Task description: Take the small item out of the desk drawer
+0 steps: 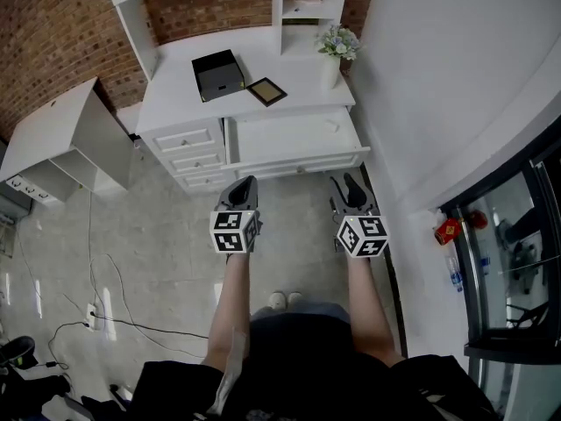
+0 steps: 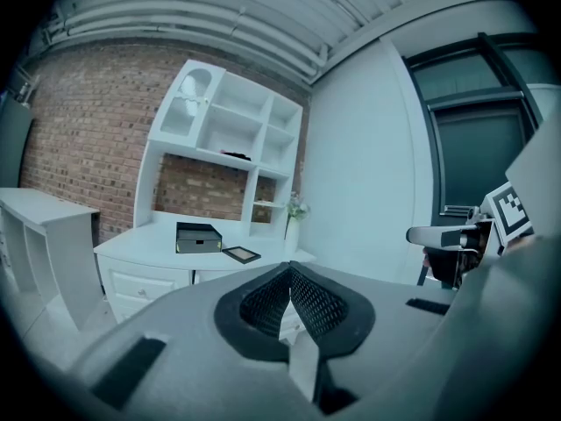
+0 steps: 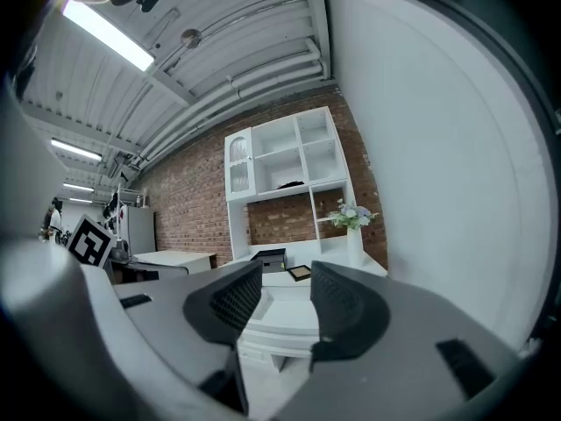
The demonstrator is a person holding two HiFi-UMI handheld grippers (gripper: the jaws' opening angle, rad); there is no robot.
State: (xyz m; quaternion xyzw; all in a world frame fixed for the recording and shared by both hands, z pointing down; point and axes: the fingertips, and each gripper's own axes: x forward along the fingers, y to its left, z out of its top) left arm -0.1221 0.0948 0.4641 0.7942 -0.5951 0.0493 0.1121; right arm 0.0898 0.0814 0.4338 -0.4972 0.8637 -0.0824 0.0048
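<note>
Progress is partial: the wide white desk drawer (image 1: 294,139) stands pulled out under the white worktop (image 1: 289,68), at 12 o'clock from the person. A tiny pale speck (image 1: 331,125) toward the drawer's 2 o'clock corner may be the small item, but it is too small to tell. Nothing is lifted out yet. The left gripper (image 1: 248,182) is closed and empty, tips meeting. The right gripper (image 1: 344,181) has its jaws partly apart with nothing between them. Both hover well short of the drawer, so reaching in, gripping and lifting remain.
</note>
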